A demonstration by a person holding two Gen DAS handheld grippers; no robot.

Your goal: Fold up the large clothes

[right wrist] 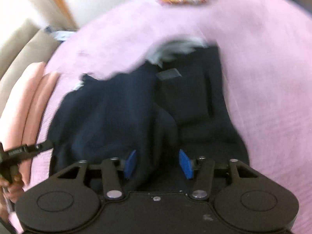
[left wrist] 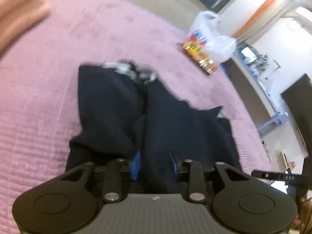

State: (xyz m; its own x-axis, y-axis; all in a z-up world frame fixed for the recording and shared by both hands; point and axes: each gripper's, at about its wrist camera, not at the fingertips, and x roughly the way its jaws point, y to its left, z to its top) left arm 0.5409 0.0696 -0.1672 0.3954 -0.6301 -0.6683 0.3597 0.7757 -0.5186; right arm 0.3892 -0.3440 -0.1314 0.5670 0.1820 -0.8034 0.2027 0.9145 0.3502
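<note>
A dark navy garment [left wrist: 109,101] lies bunched on a pink bedspread [left wrist: 39,97], with a grey-and-white patterned edge at its far end. My left gripper [left wrist: 154,163] is low over its near end, blue pads apart and cloth filling the gap between them. The right wrist view shows the same garment [right wrist: 109,107] with a grey label [right wrist: 168,74]. There my right gripper [right wrist: 158,163] stands wide open, with a raised fold of cloth between its pads, which are clear of it. Both views are blurred.
A bright snack packet [left wrist: 198,57] and a white plastic bag [left wrist: 214,37] lie at the bed's far edge. A peach pillow [right wrist: 33,97] lies at the left. A person's hand [right wrist: 13,183] holds the other gripper's handle. A dark screen [left wrist: 298,101] stands at the right.
</note>
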